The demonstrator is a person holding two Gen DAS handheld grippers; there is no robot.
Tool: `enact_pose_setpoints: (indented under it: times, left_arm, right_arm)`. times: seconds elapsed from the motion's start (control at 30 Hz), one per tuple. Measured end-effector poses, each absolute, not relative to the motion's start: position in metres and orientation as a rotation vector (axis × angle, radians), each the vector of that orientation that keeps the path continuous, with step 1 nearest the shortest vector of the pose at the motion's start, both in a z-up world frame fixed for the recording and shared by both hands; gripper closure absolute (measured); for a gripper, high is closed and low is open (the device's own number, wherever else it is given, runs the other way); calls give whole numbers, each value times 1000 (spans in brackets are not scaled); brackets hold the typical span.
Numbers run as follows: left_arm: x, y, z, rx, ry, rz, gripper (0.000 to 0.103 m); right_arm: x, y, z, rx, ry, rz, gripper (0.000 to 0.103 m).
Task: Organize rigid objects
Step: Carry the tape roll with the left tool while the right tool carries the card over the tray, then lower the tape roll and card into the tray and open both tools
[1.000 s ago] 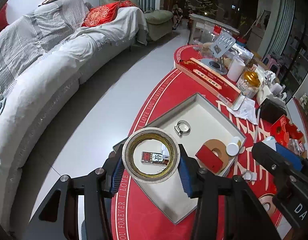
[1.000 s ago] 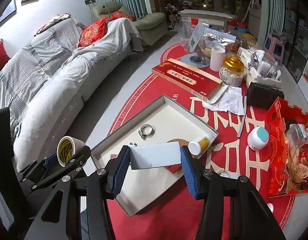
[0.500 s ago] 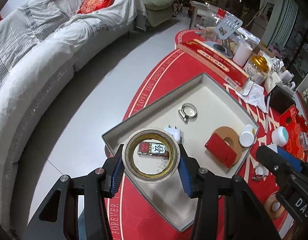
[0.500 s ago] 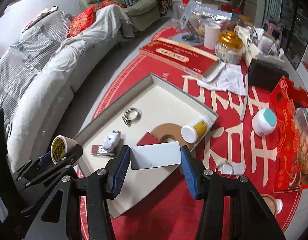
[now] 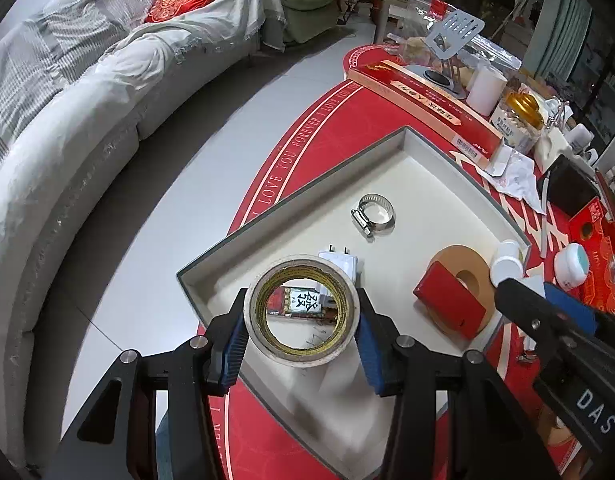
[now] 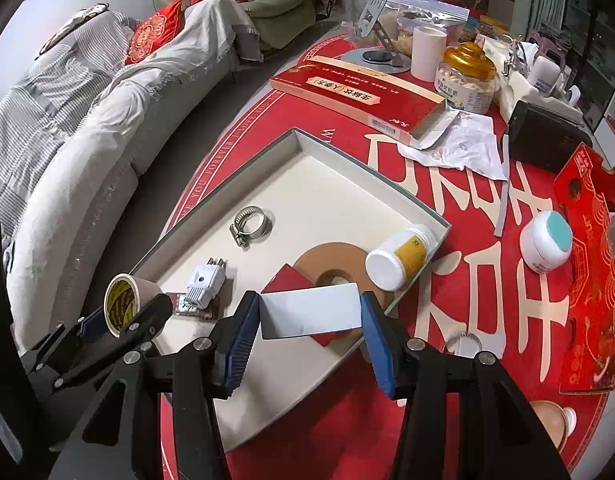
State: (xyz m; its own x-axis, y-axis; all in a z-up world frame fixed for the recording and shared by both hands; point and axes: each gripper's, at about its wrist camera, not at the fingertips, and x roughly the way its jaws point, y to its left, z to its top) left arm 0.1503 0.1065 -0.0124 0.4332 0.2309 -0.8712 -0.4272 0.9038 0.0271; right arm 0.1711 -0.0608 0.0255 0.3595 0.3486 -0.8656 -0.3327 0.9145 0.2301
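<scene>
The left gripper (image 5: 301, 318) is clamping a roll of tape (image 5: 302, 310) by its outer rim, its 2 blue pads (image 5: 234, 346) pressing on opposite sides and the roll's open core facing the camera. In the left wrist view the roll is sitting in the lower centre of the frame, hanging over the near corner of the shallow white tray (image 5: 291, 198). Through the core, a small red card (image 5: 303, 301) with a printed character is showing on the tray floor, with a white plug adapter (image 5: 341, 261) just above it.

The right gripper (image 6: 310, 316) is pinching a flat white card (image 6: 310, 316) edge to edge, the card's long axis running left to right across the gap between the jaws. In the right wrist view it is hovering at the lower centre, over the tray's near right part, just above a red box (image 6: 292, 280) lying on a brown tape ring (image 6: 333, 260). A white pill bottle (image 6: 399, 258) is leaning on the tray's right rim, and a metal hose clamp (image 6: 251, 222) is lying toward the frame's centre.

Both held items are already over the tray, so each drop likely turns on what lies straight below: the roll is above the card and adapter, so a spot lower in the frame looks freer, while the white card is nearer the crowded right side.
</scene>
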Motion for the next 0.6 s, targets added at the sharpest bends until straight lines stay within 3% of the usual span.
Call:
enact_pose_setpoints:
  times: [0.6]
  left_arm:
    - [169,101,-40,-182,1079,392,51]
  right_arm:
    - [196,-44,1,-24,1137,436,51]
